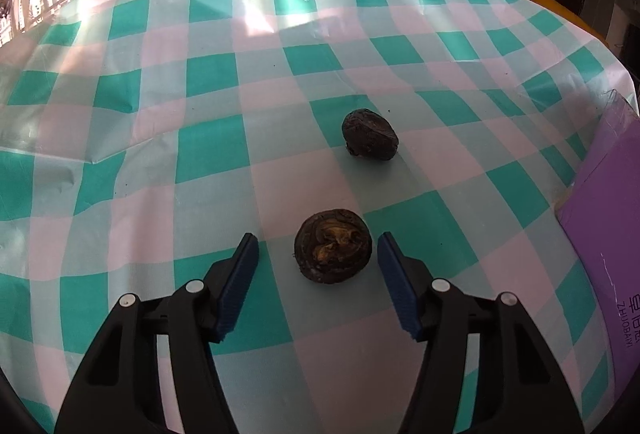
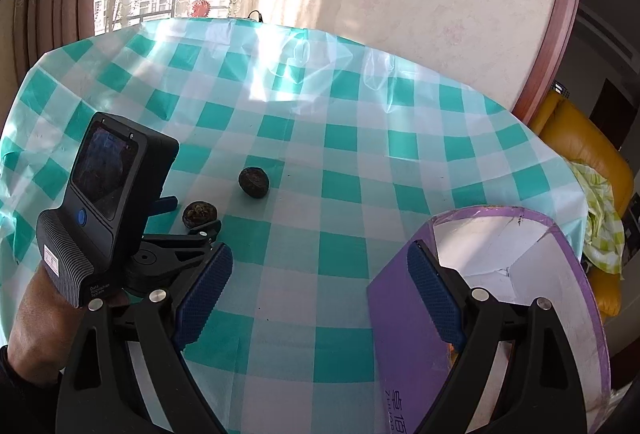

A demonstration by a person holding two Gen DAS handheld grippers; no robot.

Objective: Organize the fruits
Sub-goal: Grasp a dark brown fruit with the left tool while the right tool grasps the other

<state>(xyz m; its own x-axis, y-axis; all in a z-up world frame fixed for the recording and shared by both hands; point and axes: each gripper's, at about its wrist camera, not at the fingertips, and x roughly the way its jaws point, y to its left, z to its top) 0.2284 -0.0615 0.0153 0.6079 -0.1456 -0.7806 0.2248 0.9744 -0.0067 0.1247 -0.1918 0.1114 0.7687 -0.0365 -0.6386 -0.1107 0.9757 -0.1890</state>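
My left gripper (image 1: 316,254) hangs low over the checked tablecloth (image 1: 208,142) with its jaws parted around the near fruit (image 1: 333,246), a dark, wrinkled round thing with a yellowish torn patch on top; the right blue pad (image 1: 394,274) stands just beside the fruit's flank and the left pad is further off, so nothing is clamped; the fruit lies on the cloth between my fingers, nearer the right one. Beyond that near fruit, further from me, the second fruit (image 1: 370,135) lies alone on the cloth, well apart from the jaws. To the right of the near fruit, at the table's edge, stands the purple box (image 1: 608,234); in the right wrist view its open top shows a white inside (image 2: 500,254). My right gripper (image 2: 320,286) is spread wide and empty, to the right of the near fruit (image 2: 200,215), its right finger in front of the box's near wall; my left hand (image 2: 32,322) grips the left tool's handle.
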